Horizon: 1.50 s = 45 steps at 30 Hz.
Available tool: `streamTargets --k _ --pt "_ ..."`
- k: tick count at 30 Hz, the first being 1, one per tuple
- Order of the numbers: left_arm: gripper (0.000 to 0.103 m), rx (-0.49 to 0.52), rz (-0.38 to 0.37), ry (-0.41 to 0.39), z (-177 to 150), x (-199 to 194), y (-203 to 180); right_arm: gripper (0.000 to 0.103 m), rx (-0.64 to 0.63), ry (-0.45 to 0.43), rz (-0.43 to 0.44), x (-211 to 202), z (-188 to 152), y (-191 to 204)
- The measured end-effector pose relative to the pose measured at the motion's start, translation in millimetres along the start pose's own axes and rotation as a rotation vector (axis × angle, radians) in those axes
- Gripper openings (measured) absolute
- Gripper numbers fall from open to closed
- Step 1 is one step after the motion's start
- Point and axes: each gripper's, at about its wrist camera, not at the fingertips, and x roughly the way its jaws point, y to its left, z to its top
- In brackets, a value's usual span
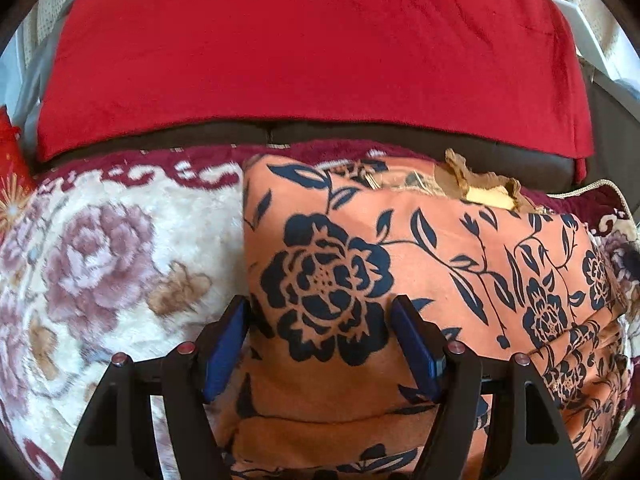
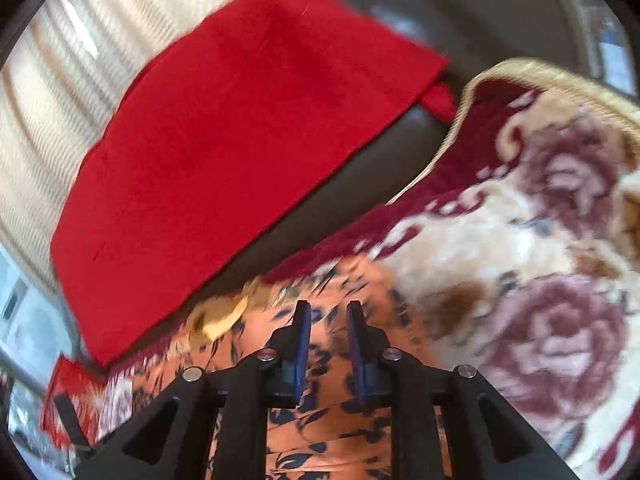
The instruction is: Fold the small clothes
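Blue-padded left tool (image 1: 320, 312) gapes empty over the folded orange garment (image 1: 420, 264) on the blanket (image 1: 120, 240); right tool (image 2: 328, 308), nearly closed, holds nothing, likely repositioning.

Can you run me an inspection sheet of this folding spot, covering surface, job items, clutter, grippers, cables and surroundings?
Surface: plush floral blanket spread over a dark sofa seat.
Job's things: orange garment with navy flowers, lying partly folded on the blanket; gold trim at its far edge.
Clutter: red printed item at the left edge.
Grippers: left gripper open above the garment; right gripper with its fingers narrowly apart, nothing between them.
Cables: nothing seen.
Surroundings: red throw over the sofa back; pale curtain.
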Motion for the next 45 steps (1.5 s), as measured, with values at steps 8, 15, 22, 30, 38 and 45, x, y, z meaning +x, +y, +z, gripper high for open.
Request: streamTargets --k 8,15,22,30,38,45 --pt "0.099 0.005 0.084 0.004 -8 10 -1 0.021 -0.042 0.181 -0.077 54 -8 12" --pt "0.103 -0.023 0.117 0.005 -11 16 2 0.046 -0.108 0.181 -0.064 75 0 32" --pt "0.103 -0.002 0.134 -0.013 -12 14 2 0.049 -0.143 0.153 -0.073 70 -6 39" --pt "0.103 0.003 0.142 -0.018 -13 10 -3 0.049 -0.188 0.119 -0.012 38 -21 52" --pt "0.103 -0.01 0.127 -0.031 -15 8 -1 0.051 -0.29 0.207 -0.126 62 -41 65" --pt "0.103 0.003 0.15 -0.05 -16 4 -4 0.052 -0.289 0.102 -0.102 36 -36 72"
